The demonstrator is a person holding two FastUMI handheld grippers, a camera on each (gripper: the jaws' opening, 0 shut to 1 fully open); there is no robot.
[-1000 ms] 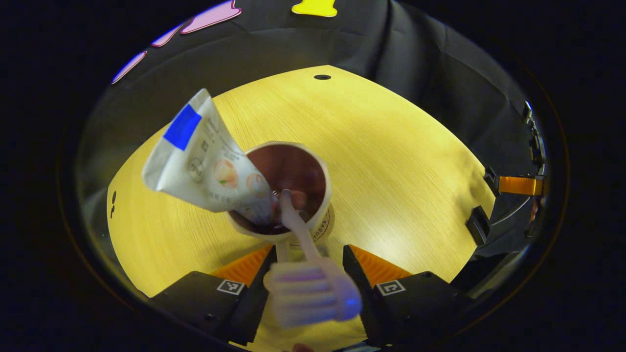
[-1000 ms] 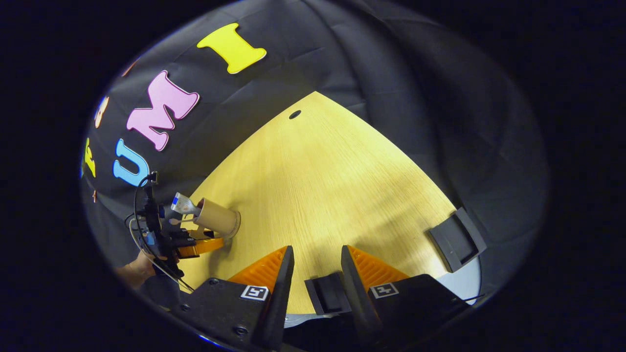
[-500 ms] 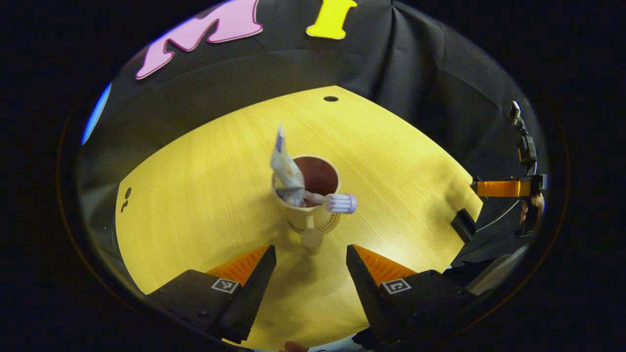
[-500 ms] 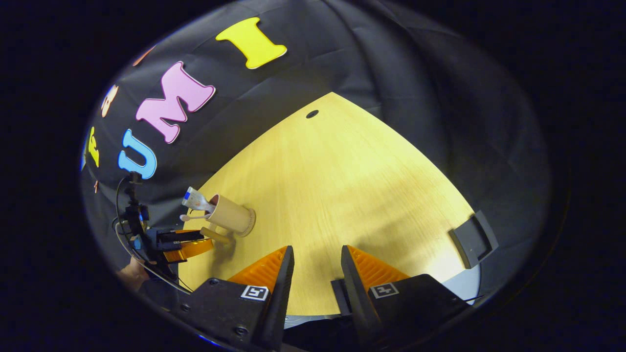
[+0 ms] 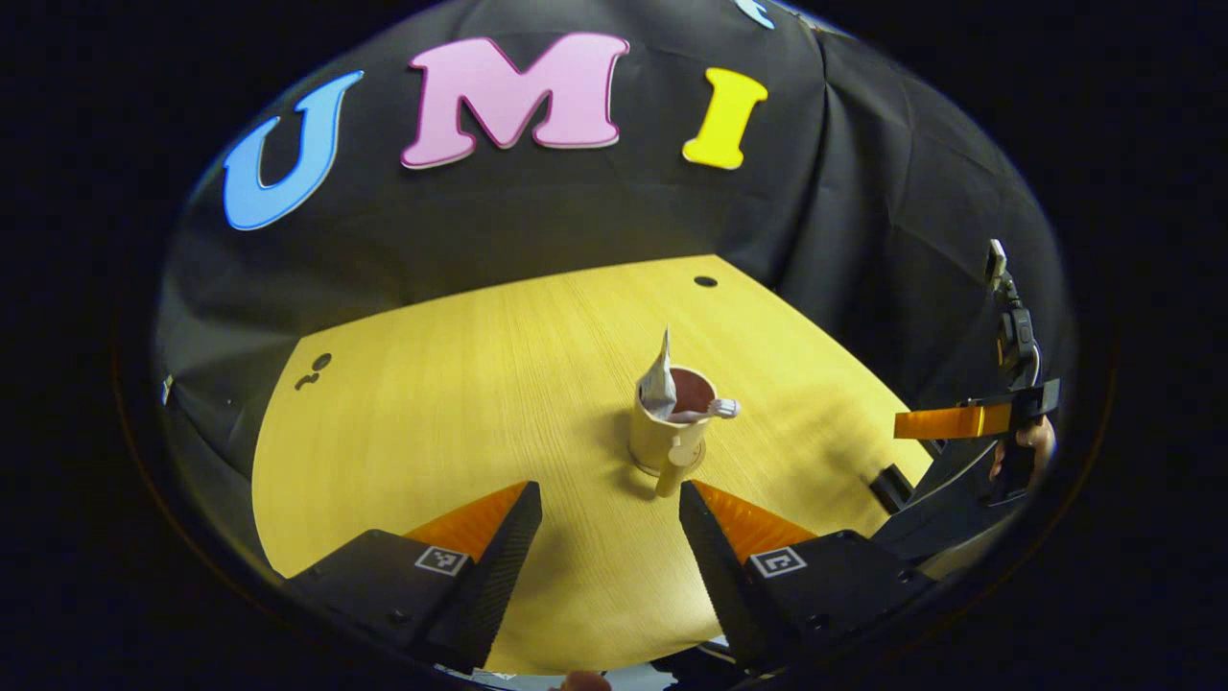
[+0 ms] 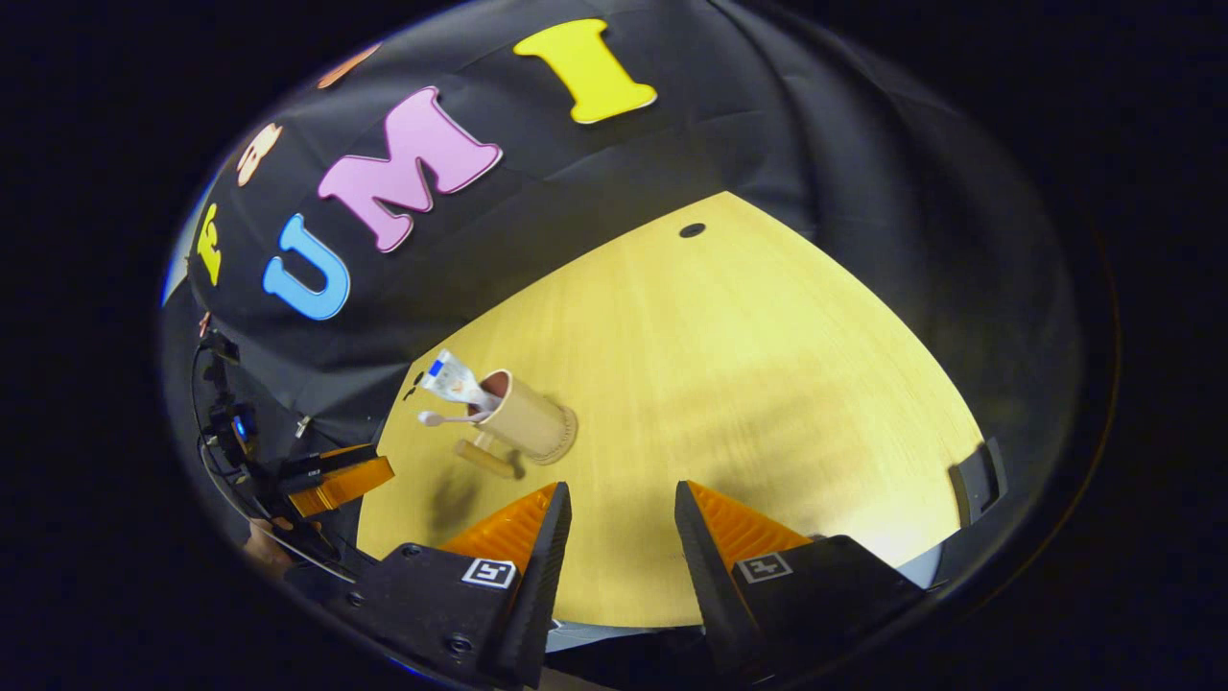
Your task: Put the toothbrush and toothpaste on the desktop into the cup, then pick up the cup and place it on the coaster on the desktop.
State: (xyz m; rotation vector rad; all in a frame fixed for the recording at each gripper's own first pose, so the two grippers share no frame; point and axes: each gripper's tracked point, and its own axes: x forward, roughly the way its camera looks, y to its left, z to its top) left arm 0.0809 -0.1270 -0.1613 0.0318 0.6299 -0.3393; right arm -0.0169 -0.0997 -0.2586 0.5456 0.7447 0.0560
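A tan cup (image 5: 662,437) with a side handle stands upright in the middle of the yellow wooden table (image 5: 432,432). A white toothpaste tube (image 5: 659,377) and a toothbrush (image 5: 721,409) stick out of its mouth. My left gripper (image 5: 609,501) is open and empty, hanging well back from the cup, whose handle points toward it. In the right gripper view the cup (image 6: 526,422) sits on a round coaster (image 6: 568,432), with the toothpaste tube (image 6: 449,377) and toothbrush (image 6: 439,418) leaning left. My right gripper (image 6: 619,499) is open and empty, far from the cup.
A small black block (image 5: 892,485) lies at the table's right edge, seen also as a black block (image 6: 974,478) in the right gripper view. The other gripper (image 5: 959,422) hovers past that edge, held by a hand. The left gripper (image 6: 336,477) hangs off the table's left side.
My left gripper has pulled back and away from the cup, which now looks small and distant. The right gripper has shifted slightly, and the cup with its contents has stayed put.
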